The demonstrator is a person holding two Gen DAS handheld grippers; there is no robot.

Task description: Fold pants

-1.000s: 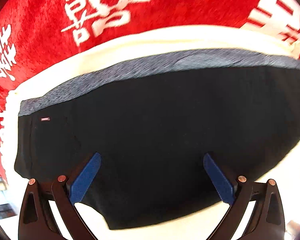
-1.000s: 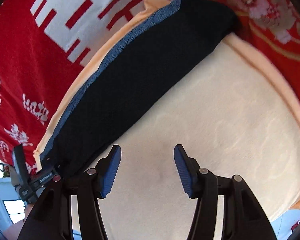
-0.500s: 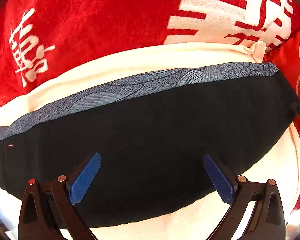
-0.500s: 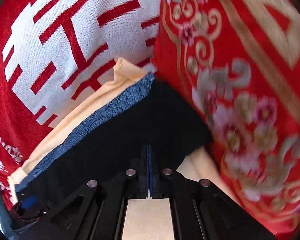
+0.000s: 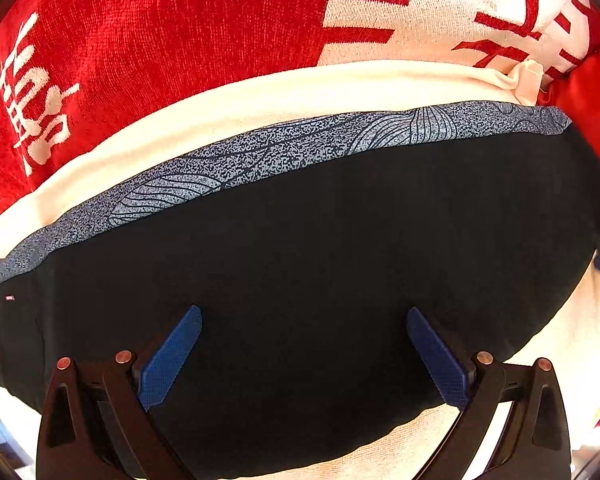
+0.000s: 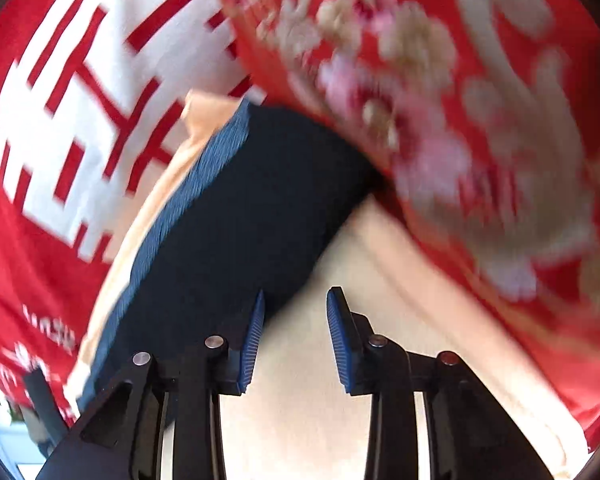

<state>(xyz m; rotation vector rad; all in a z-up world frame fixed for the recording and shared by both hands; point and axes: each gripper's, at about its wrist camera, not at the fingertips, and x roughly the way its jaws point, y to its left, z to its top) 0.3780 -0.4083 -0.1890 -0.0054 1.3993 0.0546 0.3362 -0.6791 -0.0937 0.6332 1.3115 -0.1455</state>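
The black pants (image 5: 300, 248), folded into a long band with a speckled grey-blue waistband (image 5: 284, 152) along the far edge, lie on a cream cloth (image 5: 260, 100). My left gripper (image 5: 304, 312) points straight down over their middle, jaws wide open, nothing between the blue pads. In the right wrist view the pants (image 6: 240, 216) run from lower left to centre. My right gripper (image 6: 296, 296) hovers at their near edge over the cream cloth (image 6: 300, 380); its jaws are opening and hold nothing.
A red towel with white characters (image 5: 160, 40) lies beyond the cream cloth. A red flowered quilt (image 6: 440, 100) borders the right end of the pants; the right wrist view of it is motion-blurred.
The left gripper slid along the pants towards their right end, then nearly stopped. The right gripper shut near the pants' right end, then reopened and drew back a little.
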